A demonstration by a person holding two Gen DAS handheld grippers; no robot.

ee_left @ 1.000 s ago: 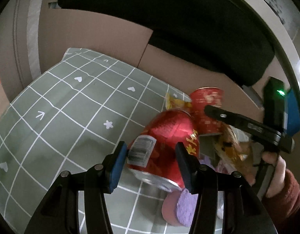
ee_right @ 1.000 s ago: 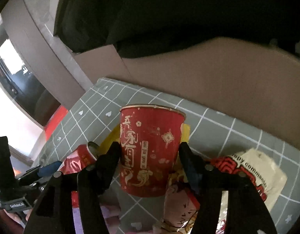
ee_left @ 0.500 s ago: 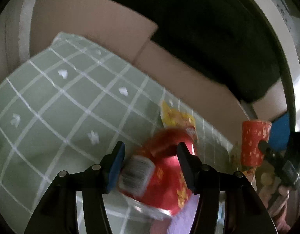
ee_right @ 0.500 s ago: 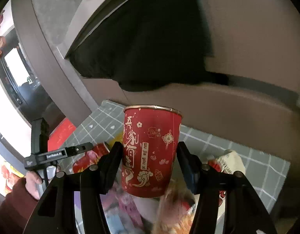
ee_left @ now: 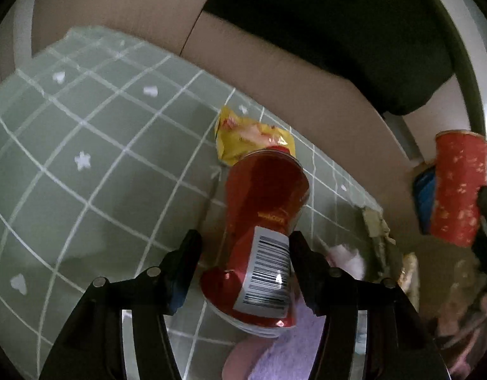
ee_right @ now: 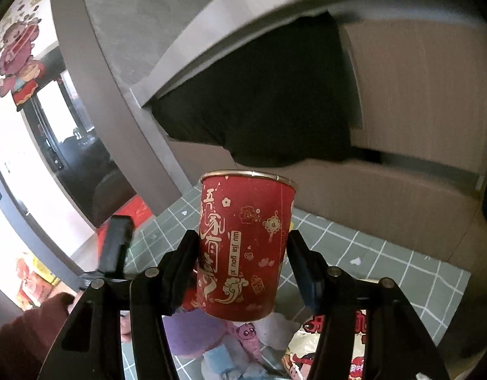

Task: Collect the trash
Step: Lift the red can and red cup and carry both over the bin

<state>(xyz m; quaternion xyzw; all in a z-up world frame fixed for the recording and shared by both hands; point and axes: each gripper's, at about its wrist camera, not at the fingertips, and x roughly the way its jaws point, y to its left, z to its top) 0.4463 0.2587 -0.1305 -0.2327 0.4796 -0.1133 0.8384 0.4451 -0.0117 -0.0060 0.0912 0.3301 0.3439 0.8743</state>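
Bare green grid mat (ee_left: 85,145) lies open to the left. Ahead, a yellow wrapper (ee_left: 249,139) and cardboard wall (ee_left: 275,72) block; wrappers (ee_right: 332,345) crowd the right.

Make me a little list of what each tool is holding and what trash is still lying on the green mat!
left tool: shut on the red can, lifted and tilted
right tool: shut on the red paper cup, upright, lifted above the mat
still on mat: yellow snack bag, white and red snack bag
behind mat: cardboard box, black bag
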